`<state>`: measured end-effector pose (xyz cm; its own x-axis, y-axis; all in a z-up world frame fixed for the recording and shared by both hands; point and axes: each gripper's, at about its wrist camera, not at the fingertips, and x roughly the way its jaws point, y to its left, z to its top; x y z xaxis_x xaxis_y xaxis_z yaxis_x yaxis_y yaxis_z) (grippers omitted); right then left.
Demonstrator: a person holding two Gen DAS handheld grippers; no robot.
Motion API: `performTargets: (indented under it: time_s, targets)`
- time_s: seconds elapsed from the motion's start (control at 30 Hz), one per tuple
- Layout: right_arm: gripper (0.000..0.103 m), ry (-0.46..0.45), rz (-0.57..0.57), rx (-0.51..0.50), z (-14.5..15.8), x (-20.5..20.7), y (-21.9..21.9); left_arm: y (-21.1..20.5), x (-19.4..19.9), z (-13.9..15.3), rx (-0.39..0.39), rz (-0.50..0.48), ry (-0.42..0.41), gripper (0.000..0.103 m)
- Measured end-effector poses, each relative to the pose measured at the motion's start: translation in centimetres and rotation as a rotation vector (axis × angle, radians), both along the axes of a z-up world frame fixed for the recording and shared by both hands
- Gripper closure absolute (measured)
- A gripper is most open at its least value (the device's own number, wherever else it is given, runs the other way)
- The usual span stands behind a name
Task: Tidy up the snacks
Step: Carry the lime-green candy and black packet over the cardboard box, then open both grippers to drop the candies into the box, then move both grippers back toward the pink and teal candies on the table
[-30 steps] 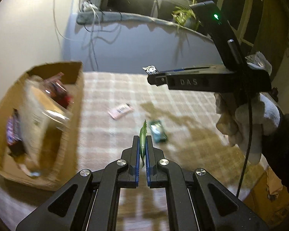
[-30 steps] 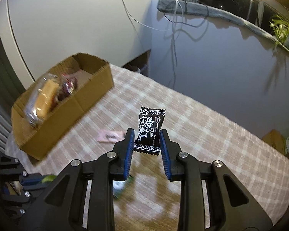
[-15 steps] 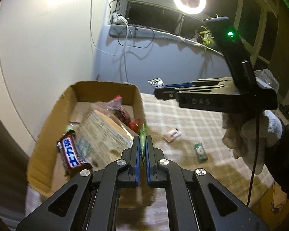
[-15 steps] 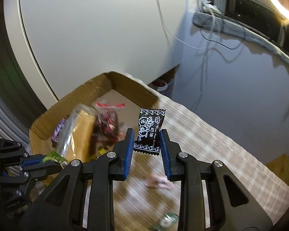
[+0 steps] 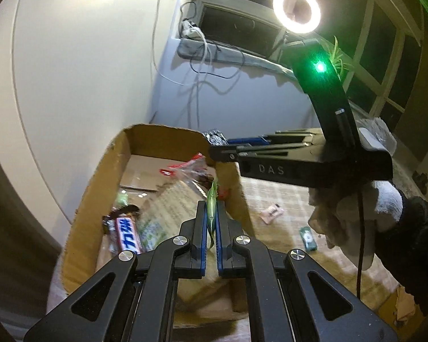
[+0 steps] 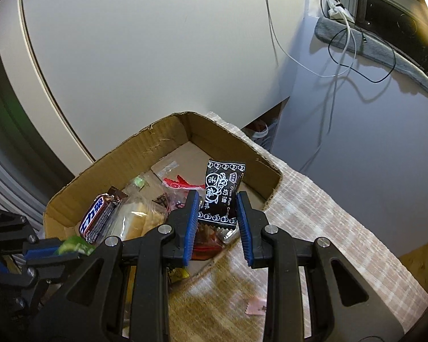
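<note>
Hanging over the cardboard box (image 6: 162, 145), a light, crinkly black candy packet (image 6: 224, 192) is clamped midway by the right tongs (image 6: 216, 213); a thin, limp green wrapper (image 5: 211, 208) is pinched edgewise by the left tongs (image 5: 211, 222).

A ring light (image 5: 296, 10) glows before a dark window (image 5: 385, 65) — night outside. Beneath it runs a grey sill (image 6: 371, 45) with a power strip (image 6: 338, 8) and trailing cables (image 6: 348, 57). Pale walls (image 6: 157, 42); a checked cloth (image 6: 328, 213) covers the table
</note>
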<state>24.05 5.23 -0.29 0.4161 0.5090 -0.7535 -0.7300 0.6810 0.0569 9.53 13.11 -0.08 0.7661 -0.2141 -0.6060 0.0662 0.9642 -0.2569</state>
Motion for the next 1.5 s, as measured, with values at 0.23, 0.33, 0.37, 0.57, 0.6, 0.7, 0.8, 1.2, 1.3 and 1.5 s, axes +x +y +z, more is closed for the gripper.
performTargets:
  time_s: [0.23, 0.33, 0.37, 0.57, 0.6, 0.7, 0.8, 1.2, 1.3, 1.5]
  targets:
    - [0.075, 0.014, 0.017, -0.003, -0.1, 0.7, 1.5, 2.0, 0.9, 0.2, 0.048, 0.07, -0.006, 0.099]
    - [0.075, 0.014, 0.023, -0.007, -0.2, 0.8, 2.1, 2.4, 1.4, -0.2, 0.055, 0.075, 0.007, 0.099]
    - [0.075, 0.017, 0.025, -0.008, -0.2, 0.9, 2.3, 2.5, 1.5, -0.3, 0.061, 0.079, 0.008, 0.099]
    - [0.075, 0.022, 0.033, -0.009, -0.4, 0.9, 2.9, 2.8, 1.4, -0.3, 0.065, 0.094, 0.008, 0.088]
    - [0.075, 0.023, 0.035, -0.007, -0.4, 0.9, 2.9, 2.8, 1.3, -0.3, 0.066, 0.096, 0.007, 0.087]
    - [0.067, 0.022, 0.036, -0.002, -0.2, 0.7, 2.9, 2.7, 1.2, -0.2, 0.07, 0.095, 0.006, 0.087]
    - [0.037, -0.001, 0.038, 0.002, 0.3, 0.3, 2.8, 2.6, 1.1, -0.2, 0.08, 0.1, 0.005, 0.08]
    - [0.018, -0.047, 0.01, 0.012, 2.1, -1.4, 0.2, 1.2, -0.6, 1.2, 0.083, 0.101, -0.031, 0.057]
    - [0.016, -0.052, -0.007, 0.01, 2.5, -1.8, -1.7, 0.4, -1.1, 1.4, 0.071, 0.088, -0.035, 0.057]
    - [0.012, -0.053, -0.052, 0.001, 2.5, -2.4, -7.2, -2.3, -1.9, 1.8, 0.06, 0.032, -0.047, 0.057]
